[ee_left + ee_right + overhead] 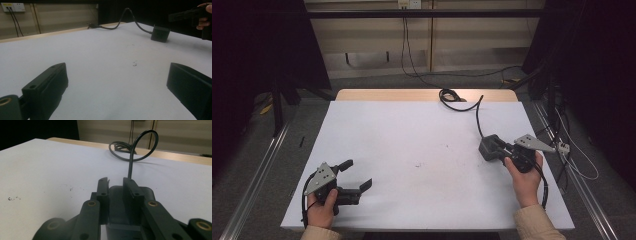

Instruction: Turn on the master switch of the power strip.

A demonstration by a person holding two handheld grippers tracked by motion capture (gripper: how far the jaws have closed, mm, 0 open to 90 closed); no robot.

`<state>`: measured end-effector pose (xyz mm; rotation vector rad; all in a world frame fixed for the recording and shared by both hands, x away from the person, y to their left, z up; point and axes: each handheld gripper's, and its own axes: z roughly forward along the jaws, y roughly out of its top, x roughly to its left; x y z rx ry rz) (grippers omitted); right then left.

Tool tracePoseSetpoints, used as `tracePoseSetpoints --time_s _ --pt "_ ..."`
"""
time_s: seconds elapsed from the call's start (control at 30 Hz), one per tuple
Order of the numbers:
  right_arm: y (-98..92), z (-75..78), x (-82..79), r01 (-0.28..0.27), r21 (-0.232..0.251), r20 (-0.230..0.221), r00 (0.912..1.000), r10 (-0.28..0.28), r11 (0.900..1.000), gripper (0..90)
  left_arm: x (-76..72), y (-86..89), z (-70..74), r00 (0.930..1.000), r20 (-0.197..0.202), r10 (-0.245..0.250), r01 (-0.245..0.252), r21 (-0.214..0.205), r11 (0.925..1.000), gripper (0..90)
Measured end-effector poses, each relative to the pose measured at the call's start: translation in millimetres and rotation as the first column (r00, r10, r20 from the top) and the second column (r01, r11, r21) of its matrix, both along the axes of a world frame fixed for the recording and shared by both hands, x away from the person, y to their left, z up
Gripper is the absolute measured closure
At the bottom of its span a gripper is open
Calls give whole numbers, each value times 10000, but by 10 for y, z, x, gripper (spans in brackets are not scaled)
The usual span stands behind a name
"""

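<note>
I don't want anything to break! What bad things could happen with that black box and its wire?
The right gripper pinches only a narrow part of the black box, so it might slip out if lifted. Its cable loops back to a coil at the table's far edge; pulling the box could drag or snag that coil. The left gripper sits open, too far away to help.
</note>
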<state>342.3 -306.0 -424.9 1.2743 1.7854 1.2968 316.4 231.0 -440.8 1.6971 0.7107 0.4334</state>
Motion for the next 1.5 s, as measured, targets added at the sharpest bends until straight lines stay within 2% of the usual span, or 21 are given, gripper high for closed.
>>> tracePoseSetpoints --time_s 0.77,1.5 --pt "-43 -5 74 77 141 -160 9998 -74 9999 831 3 8 -1 10000 -16 37 -37 16 10000 31" --pt "-45 -16 88 88 -190 -288 9995 -93 9998 900 4 5 -4 10000 -54 37 -37 22 10000 31"
